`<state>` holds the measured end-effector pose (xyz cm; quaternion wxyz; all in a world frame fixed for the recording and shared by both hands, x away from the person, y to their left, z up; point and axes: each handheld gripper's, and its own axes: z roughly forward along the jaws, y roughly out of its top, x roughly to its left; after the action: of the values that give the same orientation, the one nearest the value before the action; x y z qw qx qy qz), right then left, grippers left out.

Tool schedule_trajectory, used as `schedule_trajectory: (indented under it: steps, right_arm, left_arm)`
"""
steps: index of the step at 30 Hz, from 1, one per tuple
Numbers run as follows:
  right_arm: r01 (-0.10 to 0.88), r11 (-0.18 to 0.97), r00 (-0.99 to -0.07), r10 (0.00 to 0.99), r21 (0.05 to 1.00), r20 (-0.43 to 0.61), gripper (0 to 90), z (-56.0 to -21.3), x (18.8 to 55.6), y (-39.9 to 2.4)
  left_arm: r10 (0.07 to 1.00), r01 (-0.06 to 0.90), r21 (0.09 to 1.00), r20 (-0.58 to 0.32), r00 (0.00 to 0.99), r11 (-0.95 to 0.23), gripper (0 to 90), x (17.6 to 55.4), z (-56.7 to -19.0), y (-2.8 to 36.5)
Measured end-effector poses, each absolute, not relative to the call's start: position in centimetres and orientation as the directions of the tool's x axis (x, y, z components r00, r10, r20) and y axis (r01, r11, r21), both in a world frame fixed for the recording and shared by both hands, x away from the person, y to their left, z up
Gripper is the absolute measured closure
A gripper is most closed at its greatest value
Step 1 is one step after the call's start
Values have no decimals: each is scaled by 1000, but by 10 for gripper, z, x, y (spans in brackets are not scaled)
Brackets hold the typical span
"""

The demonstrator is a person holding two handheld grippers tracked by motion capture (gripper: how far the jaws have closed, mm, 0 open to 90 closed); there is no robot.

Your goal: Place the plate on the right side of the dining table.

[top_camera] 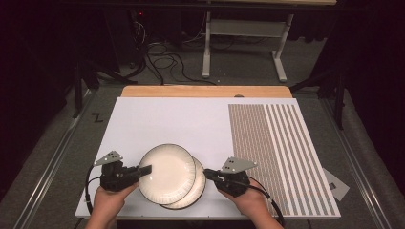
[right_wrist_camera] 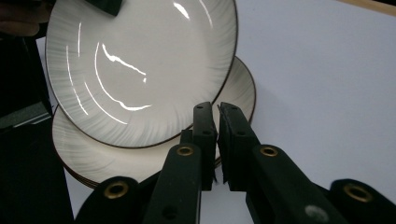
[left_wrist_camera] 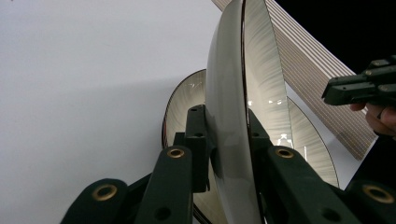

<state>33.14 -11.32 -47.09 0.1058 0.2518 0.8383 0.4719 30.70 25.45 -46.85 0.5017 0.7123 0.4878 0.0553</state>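
Observation:
A cream plate with a dark rim (top_camera: 167,172) (right_wrist_camera: 140,60) is held tilted, above and partly over a second matching plate (top_camera: 199,183) (right_wrist_camera: 93,158) that lies on the white board (top_camera: 167,119). My left gripper (top_camera: 145,169) (left_wrist_camera: 226,126) is shut on the upper plate's (left_wrist_camera: 229,93) left rim, one jaw on each face. In the left gripper view the lower plate (left_wrist_camera: 187,98) shows behind it. My right gripper (top_camera: 207,172) (right_wrist_camera: 217,109) is shut with nothing between its jaws, just off the lower plate's right edge. It also appears at the right of the left gripper view (left_wrist_camera: 336,91).
The right part of the board carries a brown striped pattern (top_camera: 277,148). A wooden table edge (top_camera: 205,91) runs along the back. Beyond it, on the floor, are cables (top_camera: 167,62) and white desk legs (top_camera: 206,47). A grey card (top_camera: 336,183) lies off the board's right side.

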Motion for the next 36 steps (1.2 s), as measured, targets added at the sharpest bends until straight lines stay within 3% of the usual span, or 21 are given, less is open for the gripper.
schedule_trajectory:
  steps: [16, 20, 29, 33, 36]
  right_arm:
    - [325, 277, -765, 639, 904, 79, 646, -445, 332, -180]
    - [308, 241, -741, 667, 920, 74, 501, -441, 333, -195]
    - [284, 212, -718, 694, 935, 61, 313, -439, 329, -219]
    - [293, 191, -687, 724, 937, 67, 153, -439, 327, -236]
    - [295, 185, -668, 742, 937, 64, 84, -439, 325, -241]
  left_arm:
    - [747, 549, 833, -318, 584, -74, 793, 301, -462, 246]
    - [744, 530, 843, -299, 598, -88, 794, 300, -460, 245]
    - [740, 512, 853, -281, 612, -99, 794, 299, -460, 244]
    - [739, 512, 853, -282, 611, -98, 794, 299, -460, 244]
    - [738, 510, 855, -281, 613, -99, 794, 299, -460, 243]
